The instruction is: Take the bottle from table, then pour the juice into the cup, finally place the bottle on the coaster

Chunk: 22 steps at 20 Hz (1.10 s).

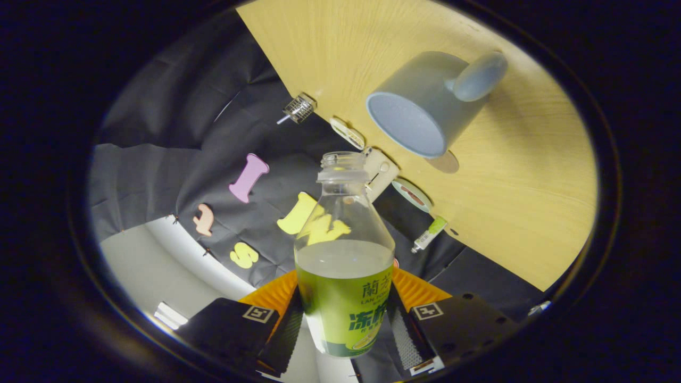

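My gripper [343,324] is shut on an uncapped clear bottle [345,255] with a green label, both fingers pressing its lower sides. Pale juice fills about the lower half of the bottle, its surface level with the top of the label. The whole view is rolled, so the wooden table [532,175] slants away beyond the bottle. A grey-blue cup [425,106] with a handle stands on the table beyond the bottle's open neck, its mouth turned toward me. The neck is short of the cup's rim. No juice runs from the neck.
Along the table's edge near the bottle neck lie a metal mesh piece [299,108], a flat white oval item [347,133], a beige block [380,170], a round disc [412,194] and a small green-and-white tube [428,234].
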### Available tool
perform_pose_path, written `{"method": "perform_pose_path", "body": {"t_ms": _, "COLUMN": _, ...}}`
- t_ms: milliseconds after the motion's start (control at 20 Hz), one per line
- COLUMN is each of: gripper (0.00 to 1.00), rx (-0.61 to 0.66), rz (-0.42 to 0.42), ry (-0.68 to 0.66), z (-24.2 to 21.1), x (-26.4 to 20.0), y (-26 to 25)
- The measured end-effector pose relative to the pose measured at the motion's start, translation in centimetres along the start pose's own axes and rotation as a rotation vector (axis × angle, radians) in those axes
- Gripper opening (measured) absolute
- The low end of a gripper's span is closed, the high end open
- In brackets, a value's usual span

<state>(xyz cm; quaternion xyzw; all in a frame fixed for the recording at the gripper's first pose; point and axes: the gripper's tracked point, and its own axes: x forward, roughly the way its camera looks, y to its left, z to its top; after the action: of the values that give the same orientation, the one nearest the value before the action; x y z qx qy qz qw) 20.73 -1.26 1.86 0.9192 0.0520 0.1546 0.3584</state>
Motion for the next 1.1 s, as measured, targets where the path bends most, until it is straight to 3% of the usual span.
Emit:
{"method": "perform_pose_path", "body": {"t_ms": 350, "gripper": 0.79, "rx": -0.053, "rz": -0.076, "ry": -0.055, "z": 1.1, "x": -0.7, "y": -0.9}}
{"method": "perform_pose_path", "body": {"t_ms": 700, "gripper": 0.79, "rx": -0.248, "rz": -0.101, "ry": -0.005, "z": 0.0, "x": -0.2, "y": -1.7}}
{"method": "perform_pose_path", "body": {"t_ms": 800, "gripper": 0.79, "rx": -0.372, "rz": -0.174, "ry": 0.025, "z": -0.5, "x": -0.1, "y": -2.9}}
{"method": "perform_pose_path", "body": {"t_ms": 1100, "gripper": 0.80, "rx": -0.951, "rz": -0.382, "ry": 0.060, "z": 0.0, "x": -0.5, "y": -2.1}}
